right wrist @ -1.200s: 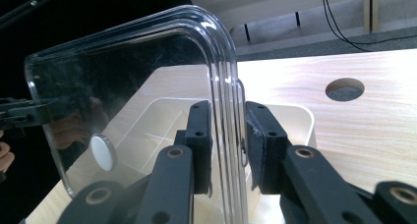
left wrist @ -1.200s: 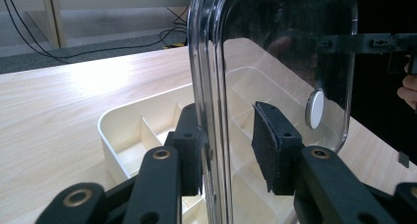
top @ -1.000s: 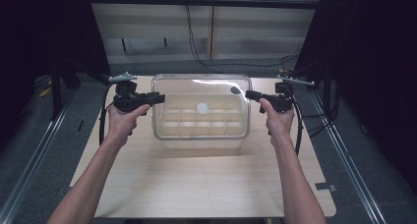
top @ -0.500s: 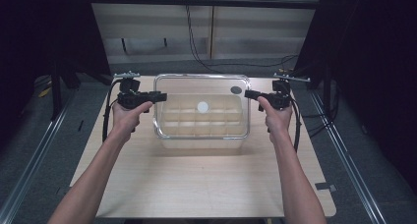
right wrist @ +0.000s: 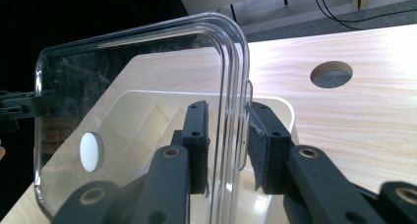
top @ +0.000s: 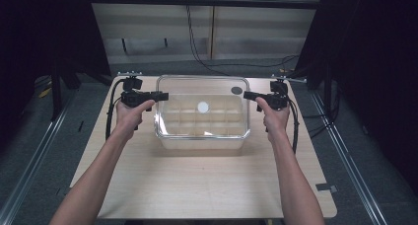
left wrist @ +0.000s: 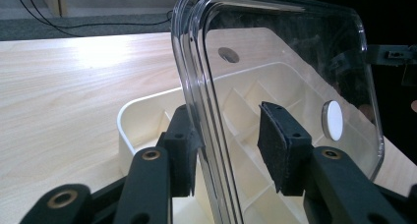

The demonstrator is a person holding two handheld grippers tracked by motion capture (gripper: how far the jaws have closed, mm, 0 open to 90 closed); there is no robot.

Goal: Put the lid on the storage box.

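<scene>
The clear lid (top: 202,106) sits level over the cream divided tray (top: 202,142), which stands on the far middle of the desk (top: 197,185). A white round disc (top: 203,106) sits at the lid's centre. Through the lid the tray's compartments are visible.

My left claw (top: 161,95) is at the lid's left edge. In the left gripper view, the lid's rim (left wrist: 206,135) passes between the pads (left wrist: 275,150): one pad is against the rim, the other stands clear of it, so this claw is released. Its jaws have just been opening, with the rim between them.

My right claw (top: 246,94) is at the lid's right edge. In the right gripper view its pads (right wrist: 263,145) lie close on either side of the rim (right wrist: 236,121), clenched on the lid.

A round hole (right wrist: 331,73) in the desk lies beyond the tray's far right corner. Dark floor surrounds the desk.
</scene>
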